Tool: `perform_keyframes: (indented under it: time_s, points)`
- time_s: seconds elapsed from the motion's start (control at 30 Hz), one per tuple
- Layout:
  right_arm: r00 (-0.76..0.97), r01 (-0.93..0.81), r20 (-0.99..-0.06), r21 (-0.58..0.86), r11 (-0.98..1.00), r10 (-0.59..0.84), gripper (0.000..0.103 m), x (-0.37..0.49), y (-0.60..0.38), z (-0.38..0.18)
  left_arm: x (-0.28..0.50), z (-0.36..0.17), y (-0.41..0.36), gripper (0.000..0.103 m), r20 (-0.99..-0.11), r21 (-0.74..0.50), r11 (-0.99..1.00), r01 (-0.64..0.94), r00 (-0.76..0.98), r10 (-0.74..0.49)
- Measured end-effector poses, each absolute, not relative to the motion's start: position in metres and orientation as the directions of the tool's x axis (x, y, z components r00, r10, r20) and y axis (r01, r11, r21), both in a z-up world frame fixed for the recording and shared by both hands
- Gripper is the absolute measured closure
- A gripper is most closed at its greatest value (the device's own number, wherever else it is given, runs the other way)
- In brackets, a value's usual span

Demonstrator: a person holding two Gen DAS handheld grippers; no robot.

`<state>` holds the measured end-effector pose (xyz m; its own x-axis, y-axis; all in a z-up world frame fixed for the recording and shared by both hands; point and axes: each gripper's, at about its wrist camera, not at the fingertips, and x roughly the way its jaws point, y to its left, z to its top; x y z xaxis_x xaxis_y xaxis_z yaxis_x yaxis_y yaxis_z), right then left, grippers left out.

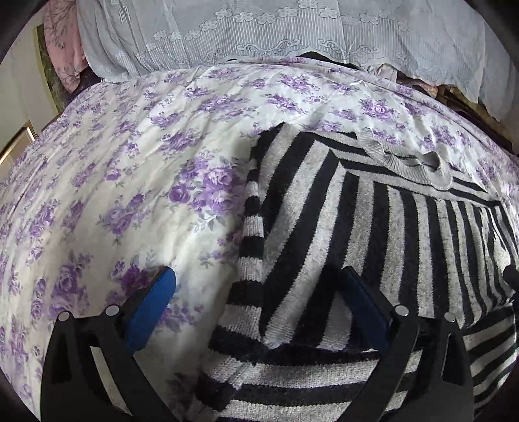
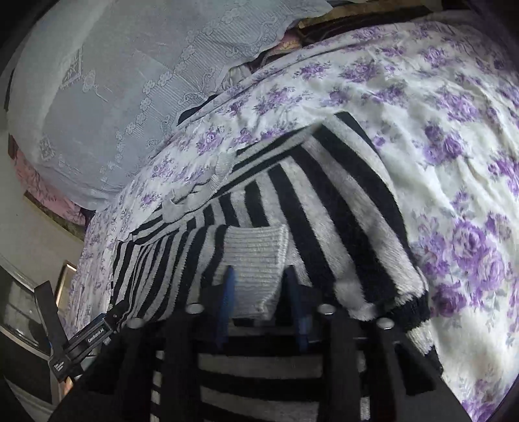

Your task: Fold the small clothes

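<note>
A black-and-white striped knitted sweater (image 1: 373, 227) lies on the bed, a sleeve folded across its body, its grey ribbed collar (image 1: 412, 159) at the far side. My left gripper (image 1: 259, 285) is open wide just above the sweater's left edge, one blue finger over the sheet, the other over the stripes. In the right wrist view the sweater (image 2: 324, 201) fills the middle. My right gripper (image 2: 259, 282) is shut on the sleeve's grey ribbed cuff (image 2: 256, 253), which sticks out between the blue fingers.
A white bedsheet with purple roses (image 1: 129, 181) covers the bed (image 2: 454, 162). A pale lace-covered pillow (image 1: 259, 29) lies at the head of the bed (image 2: 113, 97). The other gripper shows at the lower left of the right wrist view (image 2: 74, 344).
</note>
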<state>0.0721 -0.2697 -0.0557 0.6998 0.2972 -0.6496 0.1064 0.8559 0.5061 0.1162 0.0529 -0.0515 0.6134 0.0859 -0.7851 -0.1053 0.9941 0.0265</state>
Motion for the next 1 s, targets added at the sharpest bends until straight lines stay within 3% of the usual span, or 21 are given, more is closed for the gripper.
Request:
perform_keyframes:
  time_s: [0.13, 0.2, 0.27, 0.33, 0.43, 0.53, 0.67, 0.77, 0.8, 0.87, 0.97, 1.0]
  points:
    - [0.794, 0.06, -0.572, 0.411, 0.91, 0.206, 0.095, 0.072, -0.257, -0.011, 0.113, -0.044, 0.077, 0.005, -0.777, -0.022, 0.982, -0.188, 0.621, 0.102]
    - [0.787, 0.08, -0.601, 0.326, 0.942, 0.14, 0.097, 0.078, -0.256, -0.012, 0.116, -0.049, 0.085, 0.005, -0.797, -0.055, 0.978, -0.202, 0.599, 0.079]
    - [0.723, 0.177, -0.689, 0.248, 0.953, 0.044, 0.097, 0.088, -0.264, -0.044, 0.117, -0.051, 0.083, 0.004, -0.805, -0.031, 0.979, -0.203, 0.585, 0.096]
    - [0.721, 0.199, -0.684, 0.357, 0.913, 0.111, 0.1, 0.083, -0.285, -0.062, 0.115, -0.046, 0.075, 0.005, -0.793, 0.016, 0.981, -0.192, 0.595, 0.129]
    - [0.786, 0.191, -0.603, 0.448, 0.874, 0.138, 0.094, 0.066, -0.301, -0.031, 0.106, -0.022, 0.074, 0.005, -0.749, -0.011, 0.983, -0.182, 0.653, 0.112]
    - [0.794, 0.063, -0.563, 0.45, 0.891, 0.229, 0.094, 0.065, -0.282, -0.001, 0.109, 0.006, 0.068, 0.005, -0.726, -0.086, 0.989, -0.117, 0.688, 0.019]
    - [0.731, -0.043, -0.615, 0.388, 0.921, 0.294, 0.094, 0.091, -0.233, 0.0, 0.15, 0.008, 0.037, 0.005, -0.779, -0.118, 0.993, 0.026, 0.618, -0.109]
    - [0.673, -0.016, -0.688, 0.354, 0.935, 0.272, 0.094, 0.114, -0.217, -0.037, 0.173, -0.023, 0.024, 0.005, -0.793, -0.029, 0.999, 0.019, 0.608, -0.035]
    - [0.646, 0.009, -0.721, 0.335, 0.942, 0.25, 0.101, 0.12, -0.219, -0.054, 0.181, -0.04, 0.023, 0.004, -0.806, 0.017, 1.0, -0.001, 0.592, 0.014]
    - [0.649, -0.011, -0.698, 0.389, 0.921, 0.302, 0.102, 0.124, -0.228, -0.064, 0.19, -0.063, 0.036, 0.004, -0.811, -0.003, 0.999, -0.039, 0.584, 0.021]
    - [0.658, 0.017, -0.698, 0.388, 0.922, 0.281, 0.102, 0.119, -0.228, -0.056, 0.188, -0.047, 0.037, 0.004, -0.781, 0.065, 0.994, -0.083, 0.615, 0.103]
    - [0.667, 0.023, -0.695, 0.377, 0.926, 0.267, 0.095, 0.114, -0.226, -0.052, 0.184, -0.045, 0.04, 0.005, -0.773, 0.077, 0.992, -0.103, 0.622, 0.125]
